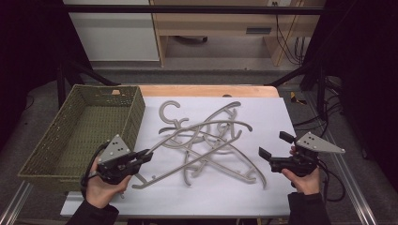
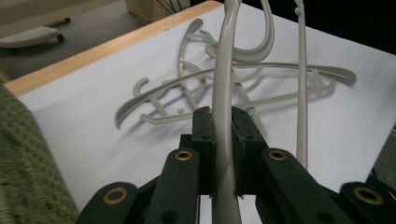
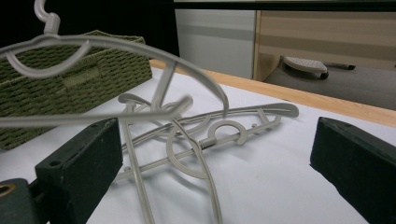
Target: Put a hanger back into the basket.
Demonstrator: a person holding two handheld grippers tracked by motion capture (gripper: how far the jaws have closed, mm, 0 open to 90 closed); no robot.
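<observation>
Several grey plastic hangers (image 1: 224, 165) lie tangled on a white sheet (image 1: 267, 110). My left gripper (image 1: 148, 153) is at the pile's left edge, beside the basket, shut on the curved arm of one hanger (image 1: 187, 130). That hanger slants up off the pile. In the left gripper view the pads (image 2: 204, 135) squeeze its arm (image 2: 223, 70), which runs straight ahead between the jaws of my left gripper (image 2: 223, 121). My right gripper (image 1: 276, 145) stands open at the pile's right edge, with nothing between its jaws. From the right gripper view (image 3: 219, 154) the raised hanger (image 3: 116, 44) crosses above the pile.
A green woven basket (image 1: 135, 117) stands at the left of the sheet, with nothing visible inside. A wooden table edge (image 1: 206, 90) runs behind the sheet. Beyond it are cabinets and cables on the floor. Metal rails border the table at both sides.
</observation>
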